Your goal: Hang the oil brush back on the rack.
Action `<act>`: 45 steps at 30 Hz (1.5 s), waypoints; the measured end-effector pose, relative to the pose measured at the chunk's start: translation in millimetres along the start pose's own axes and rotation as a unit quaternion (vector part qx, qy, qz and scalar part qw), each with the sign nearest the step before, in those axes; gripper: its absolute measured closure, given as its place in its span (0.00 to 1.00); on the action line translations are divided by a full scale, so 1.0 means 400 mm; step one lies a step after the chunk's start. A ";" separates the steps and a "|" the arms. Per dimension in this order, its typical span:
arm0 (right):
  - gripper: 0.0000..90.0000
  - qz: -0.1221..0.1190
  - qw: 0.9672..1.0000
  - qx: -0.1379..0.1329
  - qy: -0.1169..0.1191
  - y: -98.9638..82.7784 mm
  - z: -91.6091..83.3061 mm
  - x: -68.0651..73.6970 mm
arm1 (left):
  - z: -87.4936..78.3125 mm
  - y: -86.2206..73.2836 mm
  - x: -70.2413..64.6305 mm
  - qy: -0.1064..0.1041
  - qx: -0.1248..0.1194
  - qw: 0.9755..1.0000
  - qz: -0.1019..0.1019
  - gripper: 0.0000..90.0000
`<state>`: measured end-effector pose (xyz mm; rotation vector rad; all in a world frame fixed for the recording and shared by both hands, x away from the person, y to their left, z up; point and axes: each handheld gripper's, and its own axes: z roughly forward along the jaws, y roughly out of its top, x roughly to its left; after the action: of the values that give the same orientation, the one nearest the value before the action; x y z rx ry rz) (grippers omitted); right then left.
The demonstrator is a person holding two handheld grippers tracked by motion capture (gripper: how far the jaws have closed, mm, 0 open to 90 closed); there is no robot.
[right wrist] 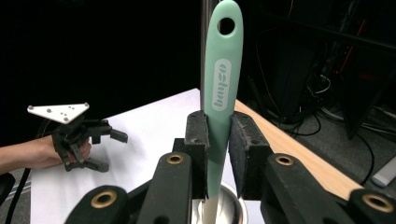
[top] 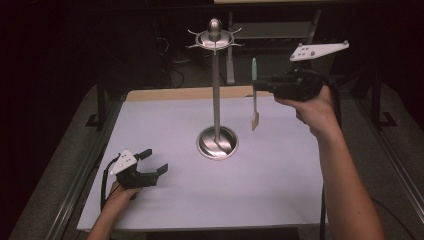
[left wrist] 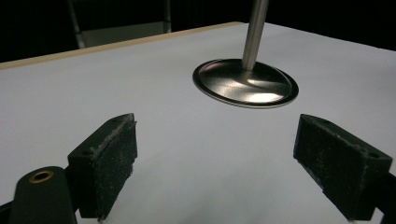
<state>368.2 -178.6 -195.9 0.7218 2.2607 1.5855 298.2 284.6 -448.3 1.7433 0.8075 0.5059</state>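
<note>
1. High view: the right gripper [top: 257,86] holds a spatula [top: 254,95] upright in the air, right of the stand [top: 216,90], green handle above the jaws, pale blade hanging below. The left gripper [top: 152,162] rests low over the table [top: 280,190], jaws spread.
2. Left gripper view: both pads [left wrist: 114,163] stand wide apart with only table between; the stand's base lies ahead.
3. Right gripper view: the pads [right wrist: 198,149] pinch the spatula's handle on both sides, its holed end rising above them.
</note>
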 end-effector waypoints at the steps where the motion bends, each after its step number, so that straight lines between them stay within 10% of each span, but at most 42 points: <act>1: 0.86 -0.002 1.000 0.000 -0.001 0.007 0.000 0.000 | 0.000 0.000 0.000 0.000 0.000 1.000 -0.001 0.14; 45: 0.86 -0.015 1.000 -0.001 0.014 0.094 0.050 -0.011 | -0.002 0.000 0.000 -0.001 0.001 1.000 0.004 0.14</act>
<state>390.6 -155.1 -167.9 0.6670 2.2789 1.5937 297.8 285.2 -448.2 1.7478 0.8010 0.5095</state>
